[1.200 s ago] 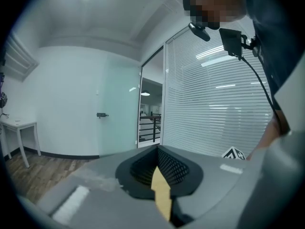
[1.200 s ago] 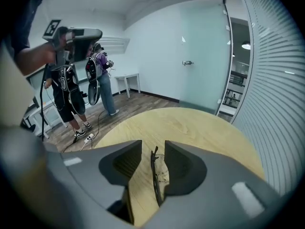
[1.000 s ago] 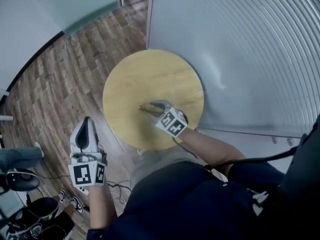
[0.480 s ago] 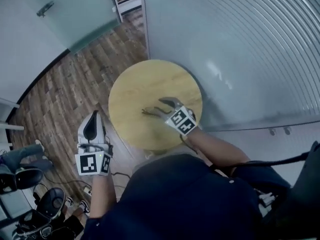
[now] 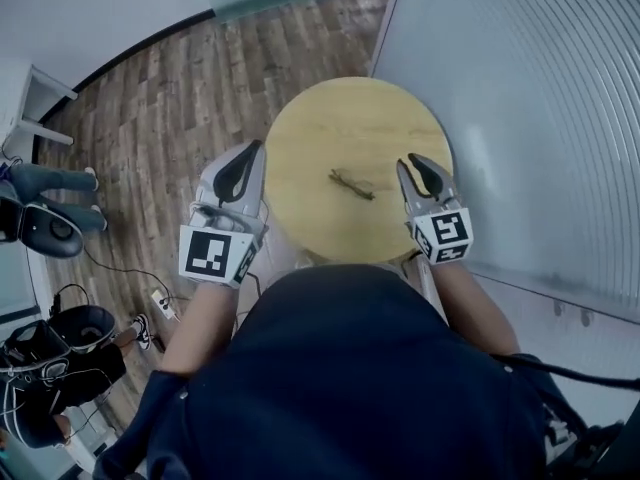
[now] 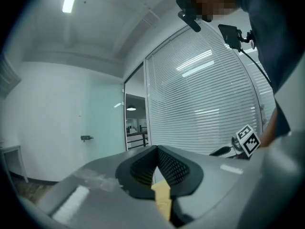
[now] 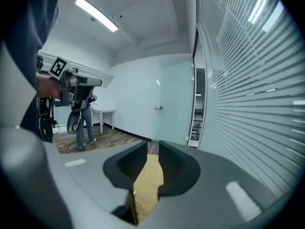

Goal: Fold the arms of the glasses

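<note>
1. At the near right edge of the tabletop (image 5: 330,118), the right tongs (image 5: 406,164) have drawn back, jaws just narrowed to a slim gap, pinching nothing.
2. Left tongs (image 5: 252,153) alongside: pressed together, empty.
3. Farther in, the glasses (image 5: 352,184) lie alone, compact; folding looks finished.
</note>
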The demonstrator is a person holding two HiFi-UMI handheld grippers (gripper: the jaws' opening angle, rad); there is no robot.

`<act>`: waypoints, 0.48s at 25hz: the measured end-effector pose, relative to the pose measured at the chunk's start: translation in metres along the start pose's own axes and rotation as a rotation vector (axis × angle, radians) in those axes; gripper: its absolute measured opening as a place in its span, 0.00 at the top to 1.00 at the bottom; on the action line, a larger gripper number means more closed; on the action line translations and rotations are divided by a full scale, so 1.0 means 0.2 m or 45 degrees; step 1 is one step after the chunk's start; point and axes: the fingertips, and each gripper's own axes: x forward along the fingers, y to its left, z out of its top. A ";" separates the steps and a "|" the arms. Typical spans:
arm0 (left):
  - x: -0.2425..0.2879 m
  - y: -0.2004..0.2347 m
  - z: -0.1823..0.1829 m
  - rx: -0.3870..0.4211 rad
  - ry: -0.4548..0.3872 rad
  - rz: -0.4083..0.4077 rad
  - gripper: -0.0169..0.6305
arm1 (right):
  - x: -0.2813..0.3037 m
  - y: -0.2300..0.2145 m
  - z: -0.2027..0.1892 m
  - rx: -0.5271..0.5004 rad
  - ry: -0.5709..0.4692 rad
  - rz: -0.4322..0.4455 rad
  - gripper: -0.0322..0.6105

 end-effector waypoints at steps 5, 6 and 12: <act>0.01 0.02 -0.08 -0.007 0.014 0.024 0.97 | -0.10 -0.05 0.04 -0.020 -0.091 -0.060 0.94; 0.01 0.01 -0.09 -0.011 0.017 0.030 0.97 | -0.12 -0.05 0.04 -0.027 -0.099 -0.059 0.94; 0.04 -0.06 -0.14 -0.024 0.030 0.015 0.97 | -0.19 -0.06 0.00 0.001 -0.119 -0.045 0.94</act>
